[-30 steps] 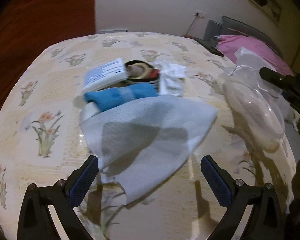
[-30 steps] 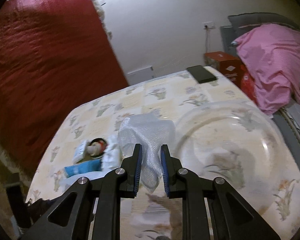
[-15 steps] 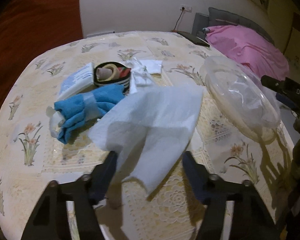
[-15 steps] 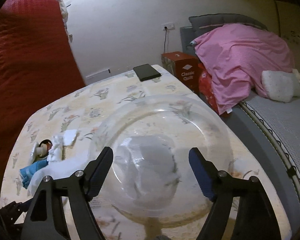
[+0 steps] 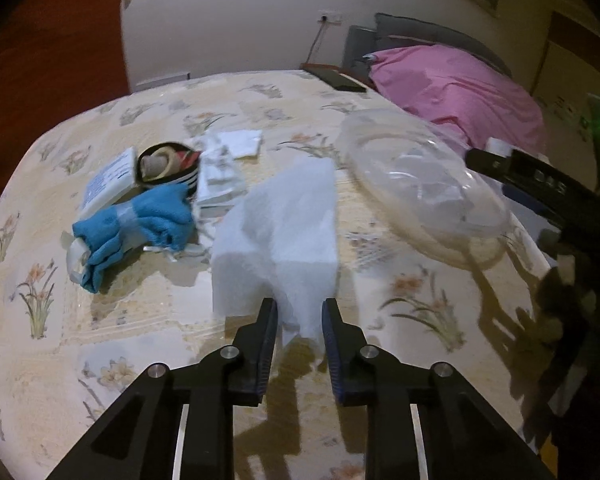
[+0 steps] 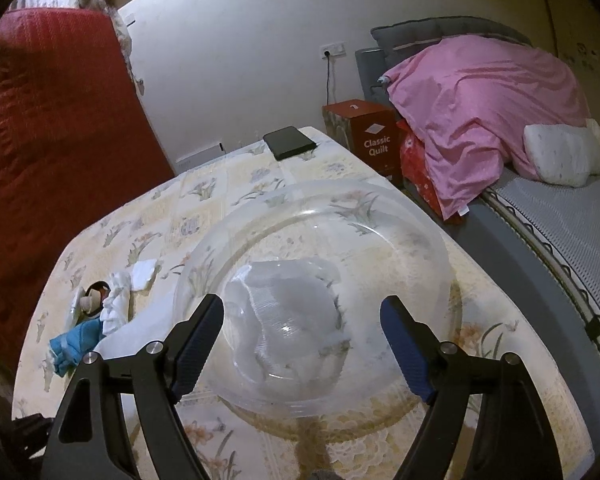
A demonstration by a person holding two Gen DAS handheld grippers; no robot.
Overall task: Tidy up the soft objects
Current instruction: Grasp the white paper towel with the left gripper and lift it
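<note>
Dim warm indoor light; hard shadows fall near the clear bowl (image 5: 424,184); fisheye bending, dark corners, slight blur

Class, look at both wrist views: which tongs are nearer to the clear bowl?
Right. The right tongs hang open directly over the clear bowl. The left tongs are off to the bowl's side, closed on the white cloth.

White wall (image 6: 240,60) w/ socket (image 6: 332,49); red curtain (image 6: 52,140) left; bed (image 6: 560,216) w/ pink blanket (image 6: 480,92) right; dim light.
</note>
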